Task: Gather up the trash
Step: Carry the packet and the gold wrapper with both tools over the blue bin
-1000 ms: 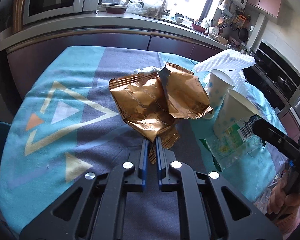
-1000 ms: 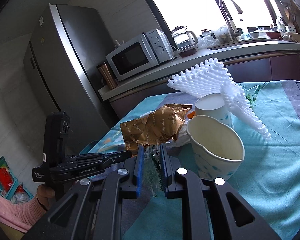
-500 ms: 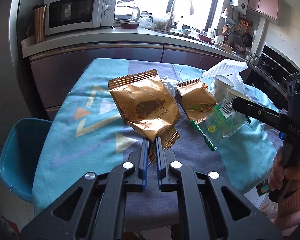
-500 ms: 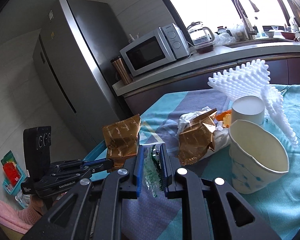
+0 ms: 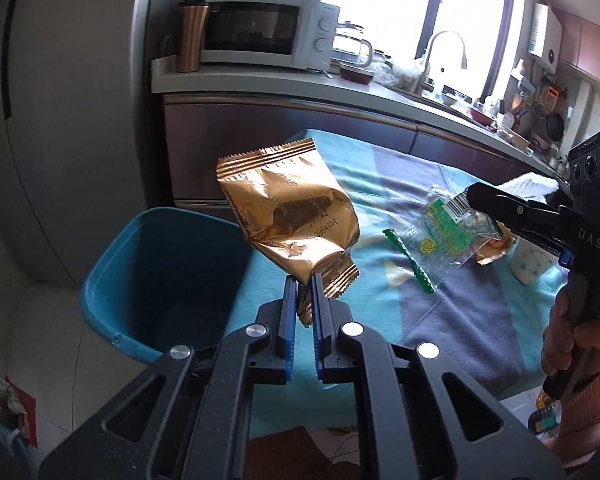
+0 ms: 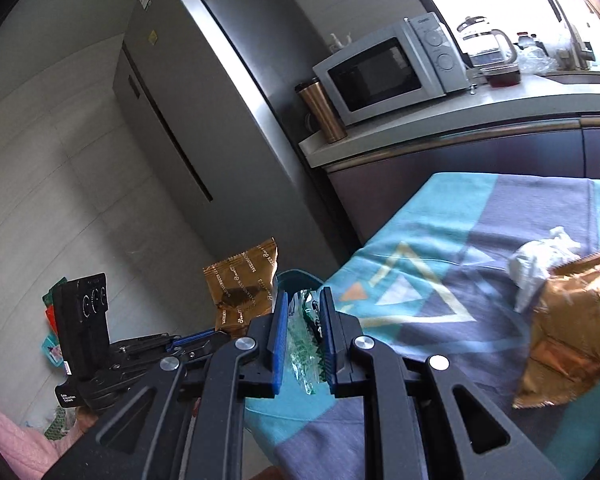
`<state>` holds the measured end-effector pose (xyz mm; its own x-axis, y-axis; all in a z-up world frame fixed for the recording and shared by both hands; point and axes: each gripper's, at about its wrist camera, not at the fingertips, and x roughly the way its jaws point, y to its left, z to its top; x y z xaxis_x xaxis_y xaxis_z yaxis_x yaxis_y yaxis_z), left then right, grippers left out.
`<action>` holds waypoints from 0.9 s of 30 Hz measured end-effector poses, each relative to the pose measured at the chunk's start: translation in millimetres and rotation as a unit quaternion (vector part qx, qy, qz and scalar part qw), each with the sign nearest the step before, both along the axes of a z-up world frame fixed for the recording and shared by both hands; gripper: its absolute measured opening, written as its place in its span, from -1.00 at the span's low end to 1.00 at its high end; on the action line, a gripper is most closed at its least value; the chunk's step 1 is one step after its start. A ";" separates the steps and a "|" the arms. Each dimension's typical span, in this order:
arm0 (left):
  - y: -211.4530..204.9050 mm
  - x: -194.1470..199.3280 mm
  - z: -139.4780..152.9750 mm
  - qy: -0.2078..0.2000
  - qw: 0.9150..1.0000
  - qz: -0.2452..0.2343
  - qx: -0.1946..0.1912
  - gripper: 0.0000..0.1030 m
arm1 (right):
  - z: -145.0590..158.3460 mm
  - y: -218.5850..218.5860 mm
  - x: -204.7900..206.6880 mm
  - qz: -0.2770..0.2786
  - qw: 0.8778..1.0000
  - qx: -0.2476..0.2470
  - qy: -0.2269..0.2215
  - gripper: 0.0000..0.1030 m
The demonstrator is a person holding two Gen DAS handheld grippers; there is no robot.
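Note:
My left gripper [image 5: 303,282] is shut on the bottom seam of a crinkled gold snack bag [image 5: 288,216], which hangs in the air beside the table's left edge, over the rim of a blue bin [image 5: 156,280]. My right gripper [image 6: 303,302] is shut on a clear and green plastic wrapper [image 6: 302,340]. The left wrist view shows that wrapper [image 5: 444,236] held above the tablecloth, to the right of the gold bag. In the right wrist view the gold bag [image 6: 242,288] and the left gripper [image 6: 192,338] sit to the left. A second gold bag [image 6: 568,328] and a crumpled tissue [image 6: 540,264] lie on the table.
The table wears a teal and grey cloth [image 5: 460,312]. A paper cup [image 5: 534,260] stands at its right. Behind are a counter [image 5: 340,88] with a microwave [image 5: 268,36] and a copper tumbler [image 5: 192,36], and a tall fridge [image 6: 204,120]. A person's hand in a pink sleeve [image 5: 580,380] holds the right gripper.
Both grippers have swung left, away from the middle of the table, each carrying its piece of trash. The gold bag now hangs by the blue bin, and the cups have slid out to the right.

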<state>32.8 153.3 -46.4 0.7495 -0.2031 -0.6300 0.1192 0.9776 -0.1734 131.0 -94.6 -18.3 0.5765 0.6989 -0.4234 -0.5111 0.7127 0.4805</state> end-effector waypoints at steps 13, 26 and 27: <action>98.4 9.1 -20.2 0.030 0.995 0.091 0.020 -0.85 | -1.7 113.9 58.4 0.070 0.997 0.002 0.027 -0.72; 114.2 43.4 -62.5 0.104 0.989 0.098 0.029 -0.84 | -45.6 171.5 96.2 0.071 0.991 -0.057 0.098 -0.70; 115.1 46.5 -63.6 0.107 0.989 0.097 0.028 -0.84 | -48.3 174.2 98.1 0.071 0.990 -0.061 0.102 -0.69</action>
<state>79.3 268.5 -110.0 0.6186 -0.0298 -0.7851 -0.1050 0.9872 -0.1202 229.1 79.5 -66.6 0.3700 0.7034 -0.6069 -0.5113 0.6996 0.4991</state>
